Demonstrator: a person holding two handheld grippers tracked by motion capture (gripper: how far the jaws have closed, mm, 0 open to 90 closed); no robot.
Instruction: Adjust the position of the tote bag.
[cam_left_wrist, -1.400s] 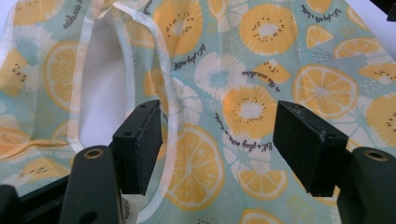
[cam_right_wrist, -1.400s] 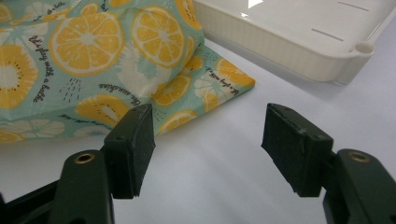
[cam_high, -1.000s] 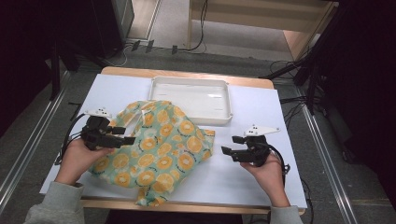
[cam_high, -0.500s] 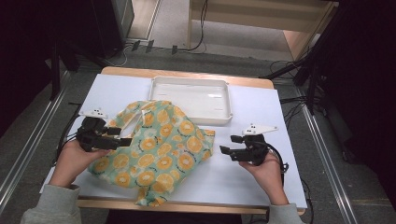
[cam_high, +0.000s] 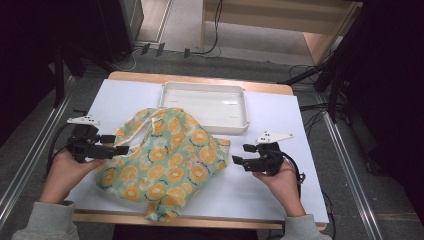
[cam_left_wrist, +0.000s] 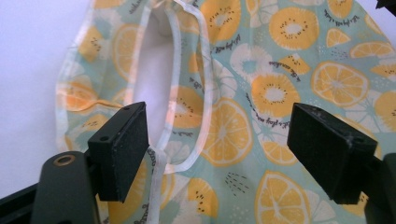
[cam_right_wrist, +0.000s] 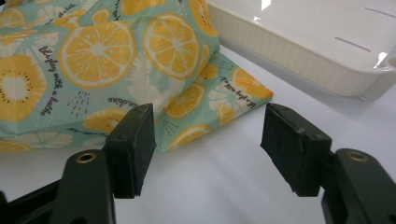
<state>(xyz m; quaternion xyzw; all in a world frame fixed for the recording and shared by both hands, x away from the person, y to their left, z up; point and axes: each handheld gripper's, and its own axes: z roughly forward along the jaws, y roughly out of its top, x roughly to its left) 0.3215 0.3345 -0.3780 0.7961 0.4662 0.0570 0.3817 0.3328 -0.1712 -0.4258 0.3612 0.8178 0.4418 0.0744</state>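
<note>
A pale green cloth printed with orange slices (cam_high: 170, 155) lies crumpled across the middle of the white table (cam_high: 280, 200). My left gripper (cam_high: 121, 149) hovers at the cloth's left edge, open, with its jaws wide apart over a white-trimmed opening in the fabric (cam_left_wrist: 175, 93). My right gripper (cam_high: 236, 161) is open too and points at the cloth's right corner (cam_right_wrist: 243, 91), a short gap away. Neither gripper holds anything.
A white plastic tray (cam_high: 240, 97) stands at the back of the table, just behind the cloth; its rim (cam_right_wrist: 299, 51) is near my right gripper. Bare tabletop lies to the right and front right. Metal rails run along both sides of the table.
My left gripper has drawn back a little to the left, off the cloth toward its edge. The right gripper has barely moved. The cloth lies as before.
</note>
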